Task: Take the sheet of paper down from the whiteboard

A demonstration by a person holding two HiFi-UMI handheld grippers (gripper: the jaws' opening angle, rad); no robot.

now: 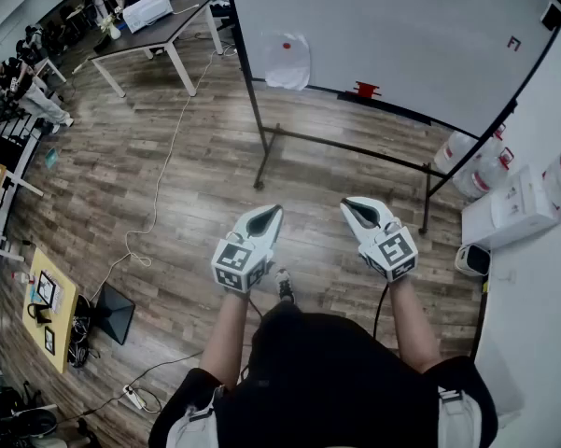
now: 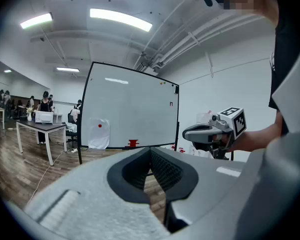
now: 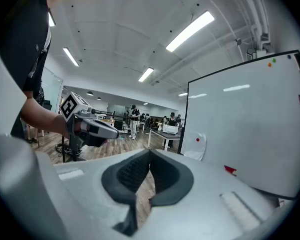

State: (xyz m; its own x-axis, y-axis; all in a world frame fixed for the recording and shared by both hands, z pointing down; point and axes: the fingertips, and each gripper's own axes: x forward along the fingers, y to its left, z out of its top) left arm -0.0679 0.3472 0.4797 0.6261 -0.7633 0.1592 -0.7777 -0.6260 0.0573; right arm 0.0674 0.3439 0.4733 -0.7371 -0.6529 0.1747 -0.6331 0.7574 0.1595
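Observation:
A white sheet of paper (image 1: 287, 61) hangs low on the left of the whiteboard (image 1: 401, 26), pinned by a red round magnet (image 1: 287, 45). It also shows in the left gripper view as the paper (image 2: 99, 134) and in the right gripper view as the paper (image 3: 195, 146). My left gripper (image 1: 269, 215) and right gripper (image 1: 357, 207) are held side by side in front of me, well short of the board. Both are shut with nothing between their fingers. Each gripper view shows its own shut gripper, left (image 2: 150, 151) and right (image 3: 150, 154).
A red object (image 1: 365, 89) sits on the board's tray. The board's metal stand (image 1: 261, 147) reaches onto the wood floor. A table (image 1: 154, 31) with a white machine stands far left, with people beyond. Water bottles (image 1: 467, 157) and boxes (image 1: 509, 208) line the right wall. A cable (image 1: 159, 185) runs across the floor.

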